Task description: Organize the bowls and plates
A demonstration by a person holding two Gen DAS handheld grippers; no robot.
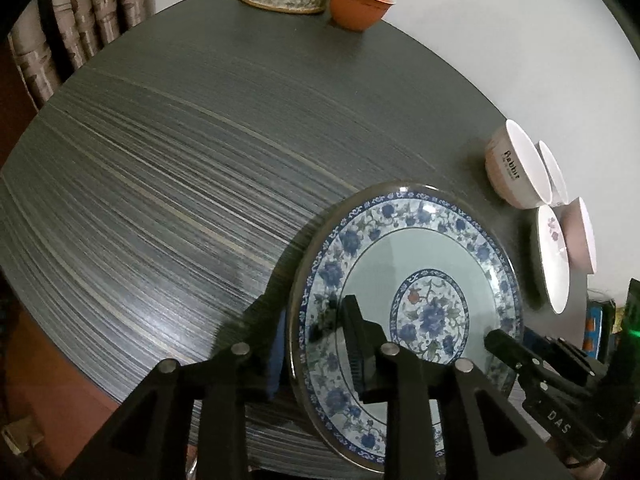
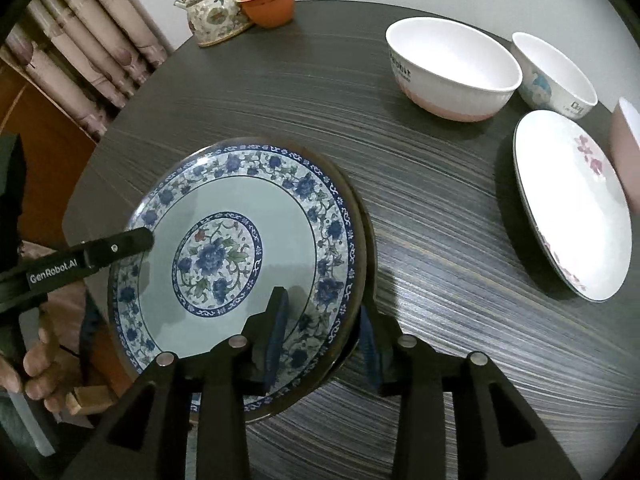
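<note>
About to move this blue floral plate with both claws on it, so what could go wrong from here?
1. The blue floral plate is held only at its rim by the left claw and right claw; uneven motion could twist it loose.
2. It looks tilted near the table edge, so a slip may send it off.
3. Swinging right could hit the pink-flowered plate or white bowl.

Dim indoor light, cool grey cast. Soft glare streaks on table [image 1: 168, 184] left of blue floral plate [image 1: 404, 264]; faint sheen on plate's centre. Soft shadows beside plate. Heavy fisheye bending, black vignette at corners. Near gripper parts slightly blurred, noisy.
</note>
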